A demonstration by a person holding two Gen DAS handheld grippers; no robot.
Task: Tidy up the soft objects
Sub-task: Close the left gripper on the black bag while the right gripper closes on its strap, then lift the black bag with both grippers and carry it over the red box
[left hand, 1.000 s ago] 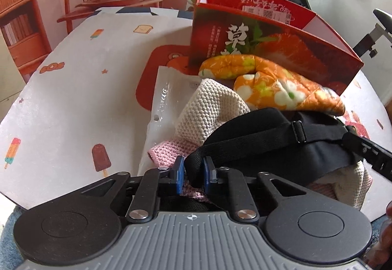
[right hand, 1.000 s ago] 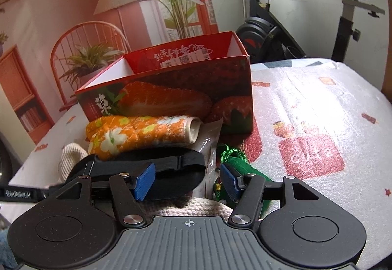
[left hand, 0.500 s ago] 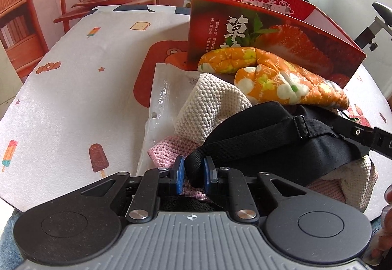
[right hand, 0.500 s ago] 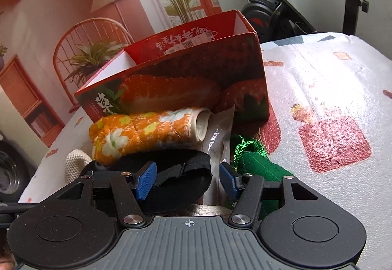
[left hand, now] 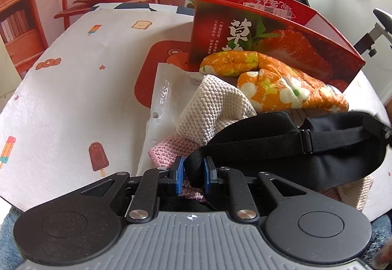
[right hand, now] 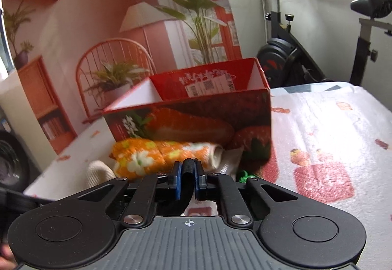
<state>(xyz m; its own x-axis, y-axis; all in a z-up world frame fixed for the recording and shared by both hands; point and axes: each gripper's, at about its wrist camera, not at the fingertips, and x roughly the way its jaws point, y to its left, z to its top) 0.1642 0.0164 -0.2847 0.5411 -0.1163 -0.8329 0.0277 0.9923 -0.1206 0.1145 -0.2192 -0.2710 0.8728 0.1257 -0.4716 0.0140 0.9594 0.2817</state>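
The right gripper [right hand: 188, 175] was wide open a moment ago; now it is pinched on what looks like the black strap [right hand: 188, 167]. The left gripper [left hand: 193, 175] still squeezes the strap's other end [left hand: 196, 159], above the knitted cloths [left hand: 210, 108], near the red box [left hand: 269, 37].

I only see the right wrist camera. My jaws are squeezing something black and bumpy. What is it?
Observer: It looks like a black mask. The left wrist view shows its wide padded body and its strap.
Child: Is my other gripper grabbing it?
Observer: Yes. The left gripper has its jaws shut on the strap.
Child: What's hiding under the mask?
Observer: A pink knitted cloth, which your view doesn't show.
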